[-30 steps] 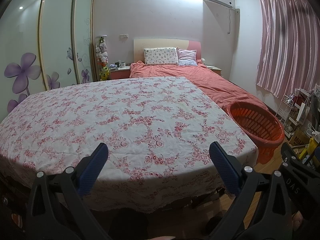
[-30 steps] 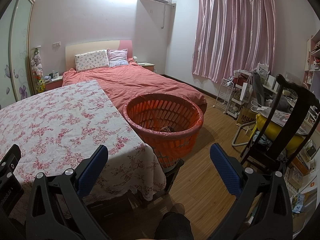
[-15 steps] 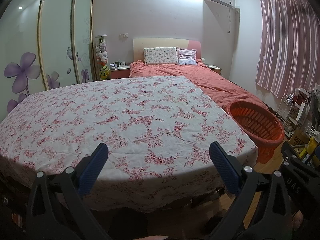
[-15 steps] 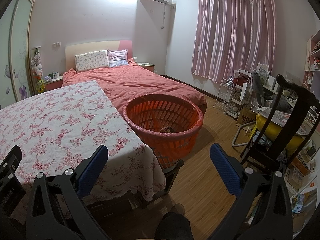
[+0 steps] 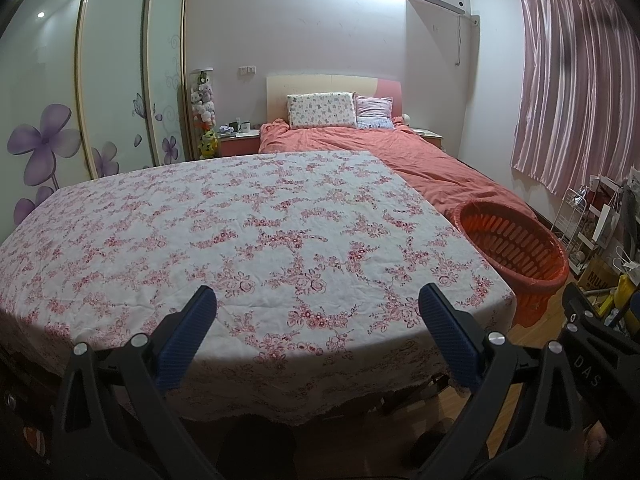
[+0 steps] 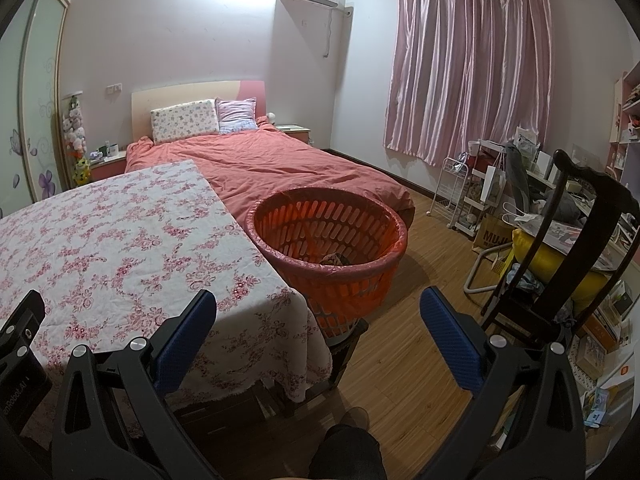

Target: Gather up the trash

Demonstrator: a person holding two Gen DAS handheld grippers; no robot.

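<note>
The orange basket (image 6: 326,240), lined with a thin bag, stands on a low stool just off the desk's corner, at about 12 o'clock in the right wrist view and 3 o'clock in the left. Something dark and crumpled lies at its bottom (image 6: 335,259), probably trash already dropped in; what it is cannot be told. Over the last second almost nothing has changed: the basket sits a touch lower and nearer in the right view, and the left view is the same. The desk (image 5: 248,240) under its floral cloth carries no loose item in either view, so I judge the collecting is either done or paused while the next piece is sought.

The left gripper (image 5: 316,308) hovers above the desk's near edge, jaws spread wide and empty. The right gripper (image 6: 318,308) hangs over the desk's corner, aimed at the basket, jaws equally wide with nothing between them. Both are level and steady, side by side.
</note>
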